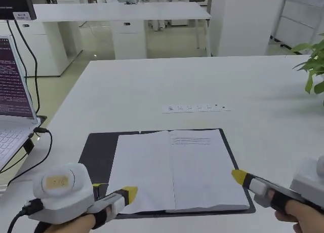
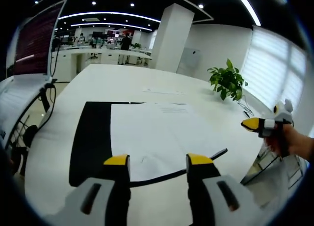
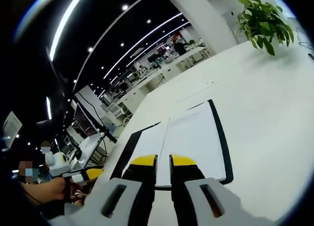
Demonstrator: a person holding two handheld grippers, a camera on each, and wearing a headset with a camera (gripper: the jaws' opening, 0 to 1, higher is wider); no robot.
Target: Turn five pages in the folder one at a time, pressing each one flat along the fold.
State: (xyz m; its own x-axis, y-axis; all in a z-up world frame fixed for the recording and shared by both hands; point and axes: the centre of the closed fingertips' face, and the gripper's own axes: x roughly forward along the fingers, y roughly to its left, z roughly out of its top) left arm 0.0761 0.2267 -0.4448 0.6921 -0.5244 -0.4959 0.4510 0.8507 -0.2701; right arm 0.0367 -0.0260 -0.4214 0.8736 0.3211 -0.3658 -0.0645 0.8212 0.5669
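The folder (image 1: 172, 167) lies open on the white table, white pages inside a black cover, with a few printed lines at the top of the right page. My left gripper (image 1: 114, 190) is open and hovers at the folder's near left corner. In the left gripper view the jaws (image 2: 158, 160) stand wide apart over the folder's (image 2: 157, 127) near edge, holding nothing. My right gripper (image 1: 239, 176) is shut, its yellow tip just off the right page's near right edge. In the right gripper view its tips (image 3: 163, 160) sit close together above the folder (image 3: 191, 132).
An open laptop (image 1: 10, 91) with cables (image 1: 35, 157) stands at the left table edge. A narrow printed strip (image 1: 196, 108) lies beyond the folder. A potted plant (image 1: 314, 61) stands at the far right. White desks (image 1: 126, 20) fill the room behind.
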